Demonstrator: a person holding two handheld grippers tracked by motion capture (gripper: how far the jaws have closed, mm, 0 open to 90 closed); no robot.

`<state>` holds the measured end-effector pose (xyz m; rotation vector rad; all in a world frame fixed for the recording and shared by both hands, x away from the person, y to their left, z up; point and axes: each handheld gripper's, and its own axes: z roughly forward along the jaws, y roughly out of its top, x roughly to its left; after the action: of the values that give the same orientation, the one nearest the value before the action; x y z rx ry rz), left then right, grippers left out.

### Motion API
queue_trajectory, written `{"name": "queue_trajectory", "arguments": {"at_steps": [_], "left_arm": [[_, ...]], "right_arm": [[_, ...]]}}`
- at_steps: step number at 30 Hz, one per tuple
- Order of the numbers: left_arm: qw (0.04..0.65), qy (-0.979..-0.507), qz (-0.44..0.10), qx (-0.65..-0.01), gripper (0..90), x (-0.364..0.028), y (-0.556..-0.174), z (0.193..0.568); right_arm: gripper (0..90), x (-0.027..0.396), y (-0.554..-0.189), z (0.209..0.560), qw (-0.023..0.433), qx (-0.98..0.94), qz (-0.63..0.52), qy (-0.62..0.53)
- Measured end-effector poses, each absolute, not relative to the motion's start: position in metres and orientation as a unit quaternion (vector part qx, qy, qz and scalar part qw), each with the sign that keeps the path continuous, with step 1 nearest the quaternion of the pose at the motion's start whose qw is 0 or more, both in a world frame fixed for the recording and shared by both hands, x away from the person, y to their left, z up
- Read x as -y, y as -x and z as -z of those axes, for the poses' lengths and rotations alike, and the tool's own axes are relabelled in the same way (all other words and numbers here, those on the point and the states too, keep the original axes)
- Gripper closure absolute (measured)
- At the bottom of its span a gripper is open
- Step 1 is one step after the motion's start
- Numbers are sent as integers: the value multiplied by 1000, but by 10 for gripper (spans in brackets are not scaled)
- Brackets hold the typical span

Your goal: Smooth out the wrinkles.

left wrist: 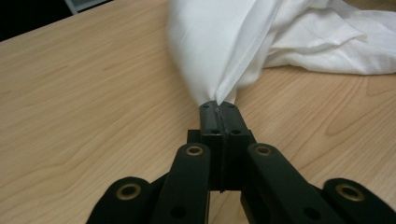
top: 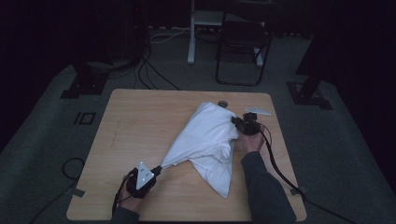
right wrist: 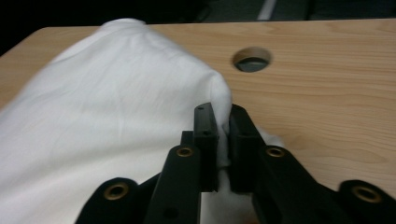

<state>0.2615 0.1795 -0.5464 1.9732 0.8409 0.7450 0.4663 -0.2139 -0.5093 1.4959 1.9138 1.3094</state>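
Pinching a corner of the white cloth (left wrist: 224,42), the left gripper (left wrist: 219,108) has its jaws pressed together on the fabric near the wooden table's (top: 140,121) front edge, while the right gripper (right wrist: 223,122) clamps a fold at the far side. The cloth lies bunched between them. Since the left grip catches only a thin tip, a hard pull apart could probably slip it free.

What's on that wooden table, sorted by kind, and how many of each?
White cloth: 1
Hand-held claws: 2, the left claw and the right claw, both pinching the cloth
Small pale item near the far right corner, too small to identify: 1
Total: 4
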Motion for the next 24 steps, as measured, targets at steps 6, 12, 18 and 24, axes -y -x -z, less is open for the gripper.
{"name": "queue_trajectory", "arguments": {"at_steps": [6, 12, 18, 24], "left_arm": [[451, -779, -303, -312, 702, -168, -271, 527], [454, -780, -308, -302, 695, -153, -302, 506], [447, -790, -299, -293, 673, -120, -360, 487], [429, -814, -278, -275, 668, -77, -401, 480]], "right_arm": [[605, 208, -439, 490, 195, -706, -478, -486], [560, 203, -408, 485, 210, -732, -465, -452], [530, 205, -388, 490, 211, -734, -466, -447], [539, 199, -370, 495, 193, -749, -474, -420]]}}
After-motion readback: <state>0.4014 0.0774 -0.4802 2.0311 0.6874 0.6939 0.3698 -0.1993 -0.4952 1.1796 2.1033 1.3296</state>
